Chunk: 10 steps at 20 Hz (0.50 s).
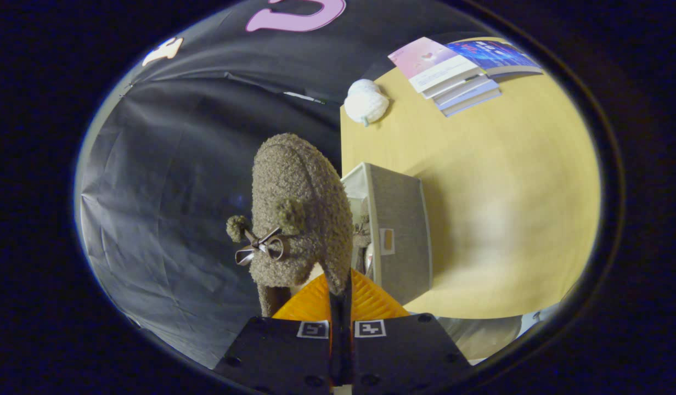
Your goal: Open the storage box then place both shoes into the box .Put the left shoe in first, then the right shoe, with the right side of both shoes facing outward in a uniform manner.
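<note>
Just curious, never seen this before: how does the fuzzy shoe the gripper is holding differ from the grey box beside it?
The fuzzy shoe is brown, rounded and shaggy, with pompoms and a bow; the grey box is flat-sided, smooth fabric. The shoe hangs pinched in the gripper; the box rests on the table, open. Both look soft-surfaced.

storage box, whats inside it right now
The storage box is open. Inside, a bit of fuzzy brown shoe shows against the pale lining. The rest of the interior is covered by the fuzzy shoe the tool is shut on.
</note>
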Each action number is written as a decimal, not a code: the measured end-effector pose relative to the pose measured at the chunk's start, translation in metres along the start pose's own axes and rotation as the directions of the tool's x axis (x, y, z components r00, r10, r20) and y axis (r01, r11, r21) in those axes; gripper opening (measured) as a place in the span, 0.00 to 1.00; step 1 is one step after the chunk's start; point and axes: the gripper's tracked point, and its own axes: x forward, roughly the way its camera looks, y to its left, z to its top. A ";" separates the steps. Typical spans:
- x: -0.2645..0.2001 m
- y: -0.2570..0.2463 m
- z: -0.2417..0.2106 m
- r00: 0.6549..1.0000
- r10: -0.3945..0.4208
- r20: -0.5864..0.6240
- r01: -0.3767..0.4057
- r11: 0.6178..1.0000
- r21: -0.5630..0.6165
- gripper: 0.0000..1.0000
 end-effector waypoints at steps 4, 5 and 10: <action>0.049 -0.005 -0.007 0.979 -0.200 0.034 0.202 0.977 -0.064 0.04; 0.059 -0.013 -0.007 0.964 -0.262 0.050 0.265 0.961 -0.075 0.04; 0.086 -0.048 -0.018 0.869 -0.486 0.096 0.494 0.863 -0.102 0.04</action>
